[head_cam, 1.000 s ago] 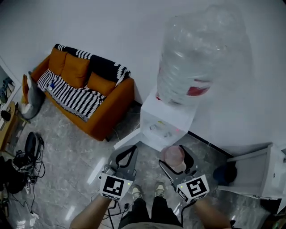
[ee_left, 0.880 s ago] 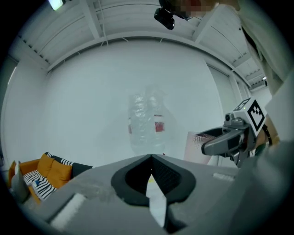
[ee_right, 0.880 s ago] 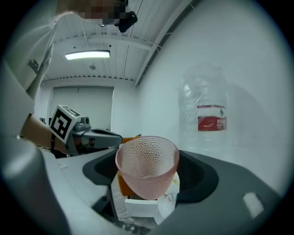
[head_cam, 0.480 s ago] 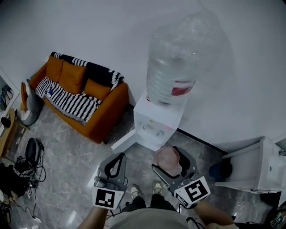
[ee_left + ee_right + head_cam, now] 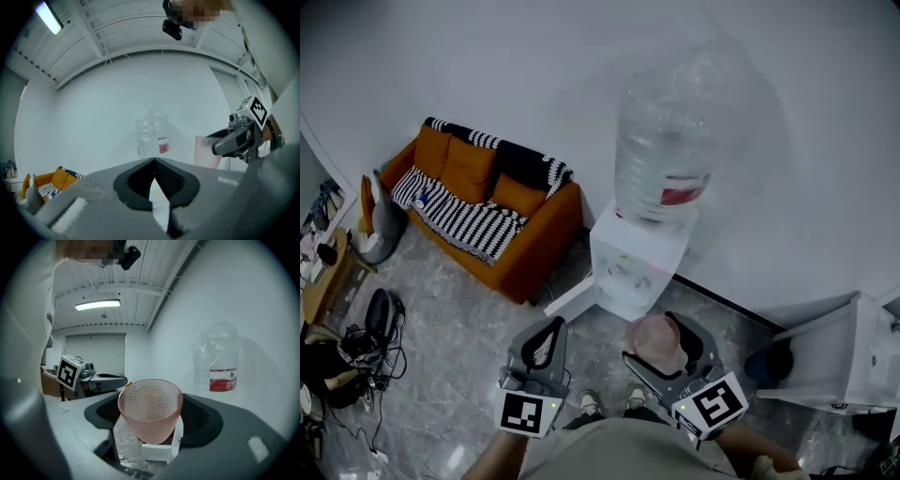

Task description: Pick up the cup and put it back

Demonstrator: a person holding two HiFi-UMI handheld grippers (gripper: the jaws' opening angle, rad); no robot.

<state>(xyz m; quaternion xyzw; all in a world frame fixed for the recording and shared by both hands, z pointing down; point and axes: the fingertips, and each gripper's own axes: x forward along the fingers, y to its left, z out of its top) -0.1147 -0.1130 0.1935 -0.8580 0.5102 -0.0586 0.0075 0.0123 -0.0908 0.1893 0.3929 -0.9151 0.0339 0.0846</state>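
Left gripper (image 5: 550, 330) has its jaw tips pressed together, with nothing between them, above the grey marble floor (image 5: 459, 319). Right gripper (image 5: 662, 343) clamps the pink dimpled glass cup (image 5: 654, 336) between wide-set jaws, in the air near the white water dispenser (image 5: 639, 255).

No readable words anywhere. On the water bottle (image 5: 218, 352), a red label (image 5: 223, 379) with white print and a green mark, too small to read. Black-and-white square markers (image 5: 712, 405): patterns only, no letters.
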